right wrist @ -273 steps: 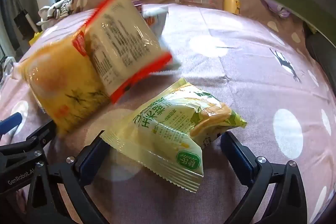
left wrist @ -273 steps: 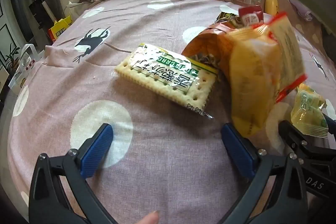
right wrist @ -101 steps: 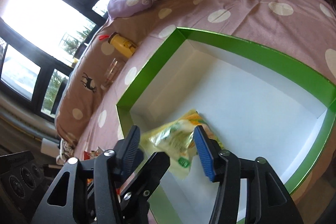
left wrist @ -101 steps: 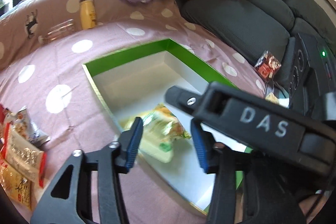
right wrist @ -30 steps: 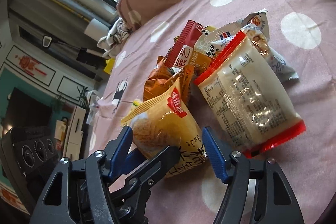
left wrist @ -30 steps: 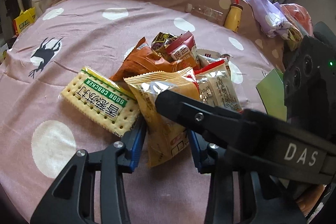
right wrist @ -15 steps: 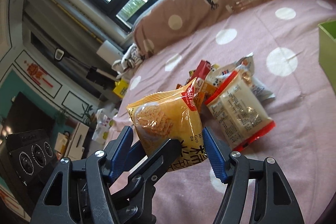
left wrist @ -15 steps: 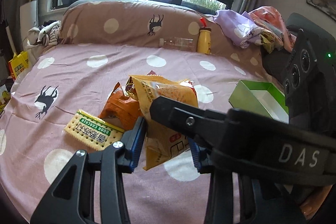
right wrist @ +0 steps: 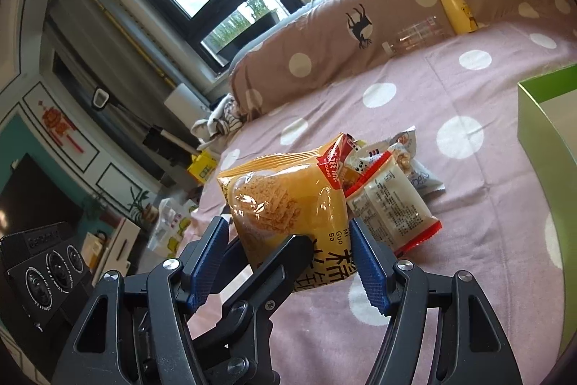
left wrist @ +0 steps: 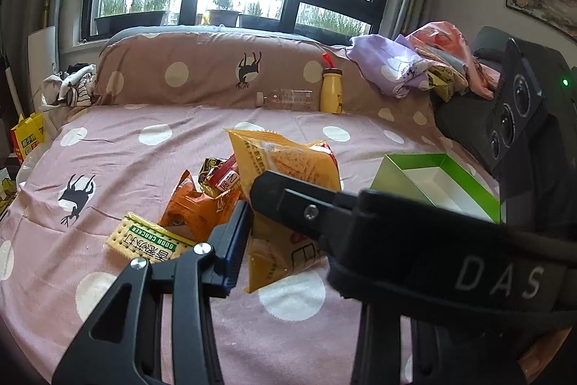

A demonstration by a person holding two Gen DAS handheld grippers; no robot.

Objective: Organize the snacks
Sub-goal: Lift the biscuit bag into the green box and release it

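- The left tongs (left wrist: pixel 285 233) pinch the yellow snack bag (left wrist: pixel 288 175) and hold it up above the bed (left wrist: pixel 144 294).
- The right tongs (right wrist: pixel 292 258) sit on both sides of the same bag; I cannot tell if they squeeze it.
- The snack pile (left wrist: pixel 202 201) lies mid-bed.
- The green box (left wrist: pixel 432 179) sits near the bed's right edge.

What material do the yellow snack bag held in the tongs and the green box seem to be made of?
Yellow snack bag: probably thin plastic film, glossy; it shows bright glare, crinkles and a clear window onto the snack.
Green box: likely coated cardboard; it has stiff, straight thin walls, green outside and plain white inside.
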